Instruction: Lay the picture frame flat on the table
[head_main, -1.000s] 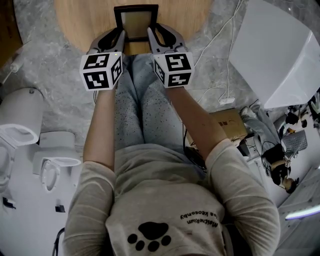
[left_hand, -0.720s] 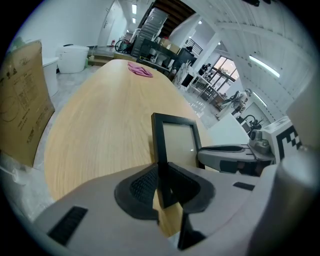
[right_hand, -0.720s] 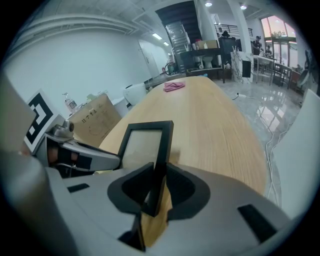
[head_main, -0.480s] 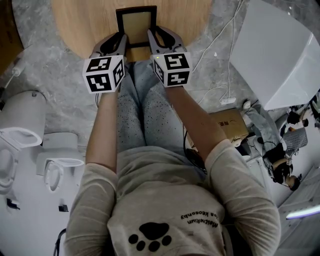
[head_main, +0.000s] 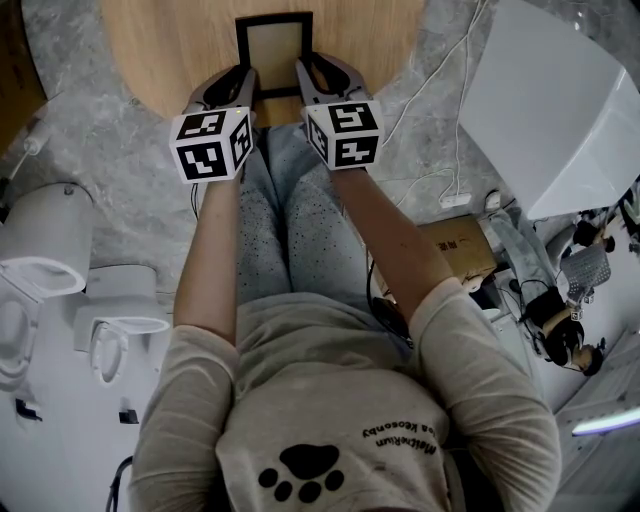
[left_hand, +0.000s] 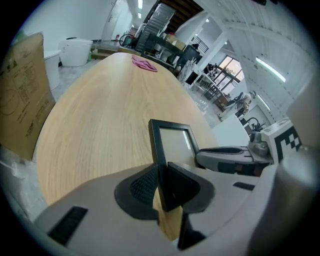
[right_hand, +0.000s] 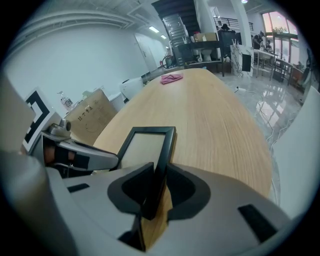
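Note:
A black picture frame (head_main: 273, 50) with a pale blank panel lies near the front edge of a round wooden table (head_main: 170, 50). My left gripper (head_main: 248, 88) is shut on the frame's (left_hand: 170, 150) left side rail, its pads pressing the rail from both sides. My right gripper (head_main: 300, 82) is shut on the frame's (right_hand: 150, 147) right side rail in the same way. In both gripper views the frame stretches away from the jaws, low over the wood and roughly level with it. Whether its far end touches the table I cannot tell.
A pink cloth (right_hand: 171, 78) lies at the table's far end. A brown cardboard box (left_hand: 22, 95) stands left of the table. White toilets (head_main: 40, 260) stand on the floor at left, a white panel (head_main: 560, 110) at right, with cables and a power strip (head_main: 455, 200) nearby.
Both grippers and the frame have shifted slightly, with the cubes a little lower and the left one further right in the head view. The grips are unchanged.

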